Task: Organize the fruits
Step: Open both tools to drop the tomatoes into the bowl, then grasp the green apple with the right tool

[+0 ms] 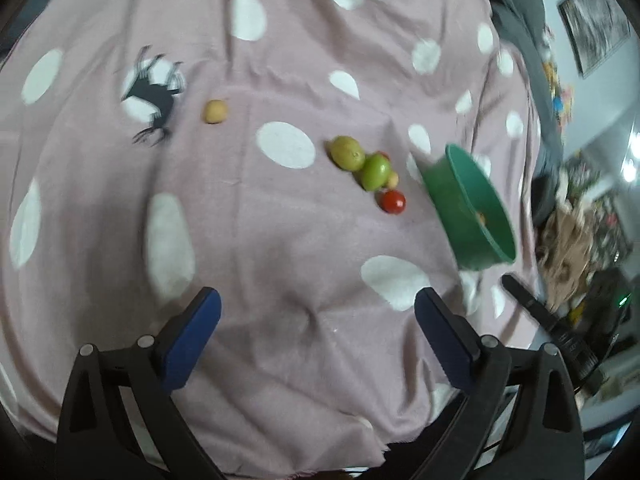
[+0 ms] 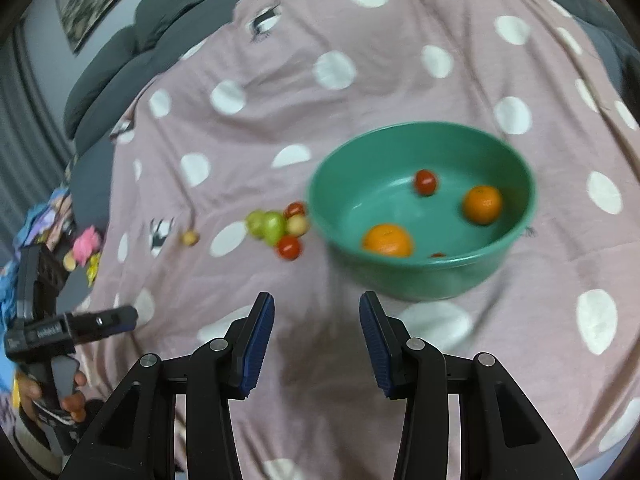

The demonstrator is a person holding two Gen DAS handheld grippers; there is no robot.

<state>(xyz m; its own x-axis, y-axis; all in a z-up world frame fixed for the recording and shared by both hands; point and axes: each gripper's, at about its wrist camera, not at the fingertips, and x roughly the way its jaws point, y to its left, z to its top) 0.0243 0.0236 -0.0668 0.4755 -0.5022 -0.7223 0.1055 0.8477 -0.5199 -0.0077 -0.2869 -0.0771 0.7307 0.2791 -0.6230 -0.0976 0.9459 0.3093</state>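
Observation:
A green bowl (image 2: 424,278) stands on the pink dotted cloth and holds two oranges (image 2: 387,240) (image 2: 482,204) and a small red tomato (image 2: 425,182). Just left of it lies a cluster of fruit: two green ones (image 2: 266,226), red tomatoes (image 2: 289,247) and a pale one (image 2: 298,225). In the left wrist view the same cluster (image 1: 376,172) lies beside the bowl (image 1: 472,208), with a lone yellowish fruit (image 1: 216,111) further left. My left gripper (image 1: 318,296) is wide open over bare cloth, well short of the fruit. My right gripper (image 2: 316,298) is partly open and empty, near the bowl's front.
The cloth (image 2: 400,60) covers a bed or sofa with dark grey cushions (image 2: 120,60) behind. A hand (image 2: 68,396) holds the left gripper's body at the cloth's left edge. Toys and clutter (image 2: 86,248) lie beyond that edge.

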